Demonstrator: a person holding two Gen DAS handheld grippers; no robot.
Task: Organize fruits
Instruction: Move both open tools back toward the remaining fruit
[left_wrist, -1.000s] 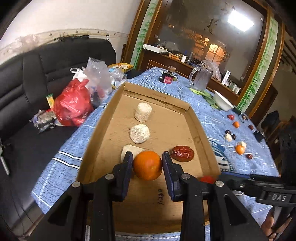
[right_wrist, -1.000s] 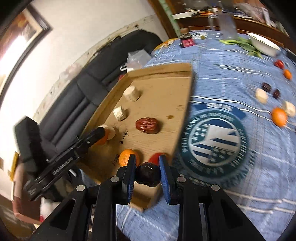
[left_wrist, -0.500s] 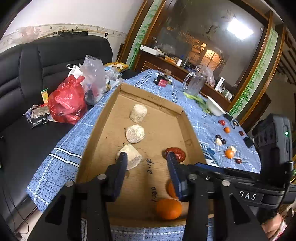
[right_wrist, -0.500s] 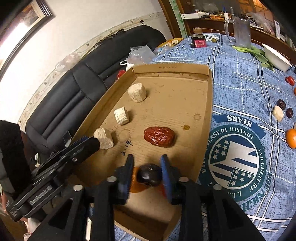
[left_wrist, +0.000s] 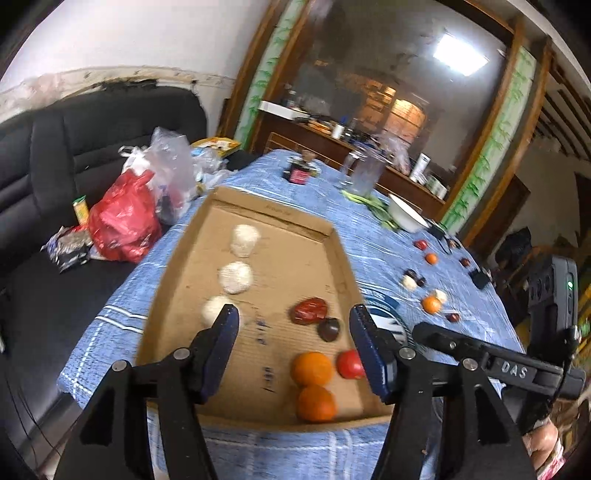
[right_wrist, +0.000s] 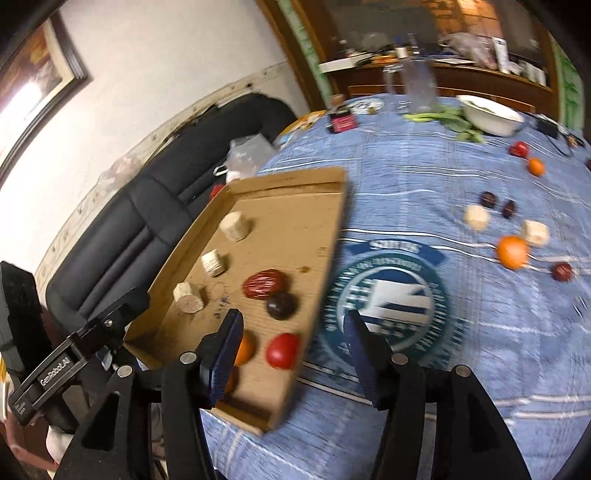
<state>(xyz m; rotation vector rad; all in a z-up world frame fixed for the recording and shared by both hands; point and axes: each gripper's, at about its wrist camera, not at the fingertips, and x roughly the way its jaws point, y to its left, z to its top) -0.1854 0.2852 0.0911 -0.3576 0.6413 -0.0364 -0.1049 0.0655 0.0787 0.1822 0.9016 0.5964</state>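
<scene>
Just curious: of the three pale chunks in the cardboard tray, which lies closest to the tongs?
The nearest pale chunk, half hidden behind the left tongs' finger.

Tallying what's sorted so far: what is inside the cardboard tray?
Cardboard tray holds three pale chunks, a red date, a dark plum, two oranges and a red fruit. Gripper fingers cover some floor.

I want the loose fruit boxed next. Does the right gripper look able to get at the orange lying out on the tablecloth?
Probably yes. The right gripper, its jaws opening with nothing between them, faces bare tablecloth between it and the orange. A pale chunk sits close beside the orange, so approach from the near side.
</scene>
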